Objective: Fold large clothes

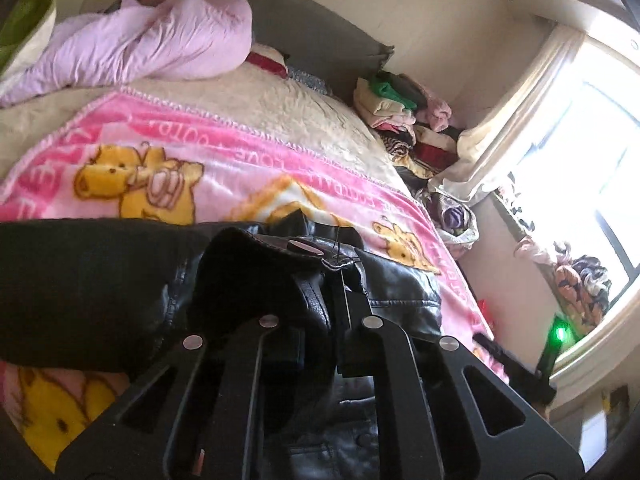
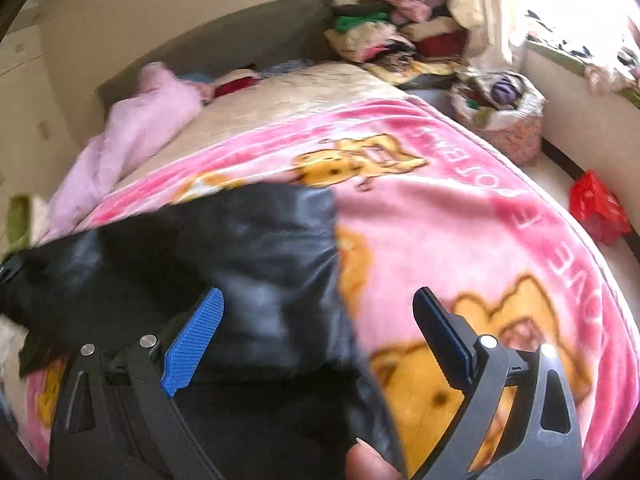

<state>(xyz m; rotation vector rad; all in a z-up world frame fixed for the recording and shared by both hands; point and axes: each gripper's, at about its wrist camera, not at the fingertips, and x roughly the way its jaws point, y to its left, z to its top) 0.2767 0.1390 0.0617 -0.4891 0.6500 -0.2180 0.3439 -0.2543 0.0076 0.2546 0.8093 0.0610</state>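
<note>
A black leather jacket (image 1: 400, 284) lies on a pink cartoon-bear blanket (image 1: 224, 152) on the bed. In the left wrist view my left gripper (image 1: 328, 276) is shut on a fold of the jacket's edge, lifting it off the blanket; the fabric drapes over the fingers and hides the tips. In the right wrist view the jacket (image 2: 240, 248) spreads across the left and middle of the blanket (image 2: 460, 216). My right gripper (image 2: 320, 300) hovers over it, open, its blue pads (image 2: 196, 332) wide apart with nothing between them. A fingertip (image 2: 368, 464) shows at the bottom edge.
A lilac bundle of cloth (image 1: 152, 44) lies at the head of the bed. Stacked folded clothes (image 1: 404, 112) sit by the wall past the bed's far corner. A basket of clothes (image 2: 500, 112) and a red bag (image 2: 596, 204) are on the floor beside the bed, under the window (image 1: 580, 152).
</note>
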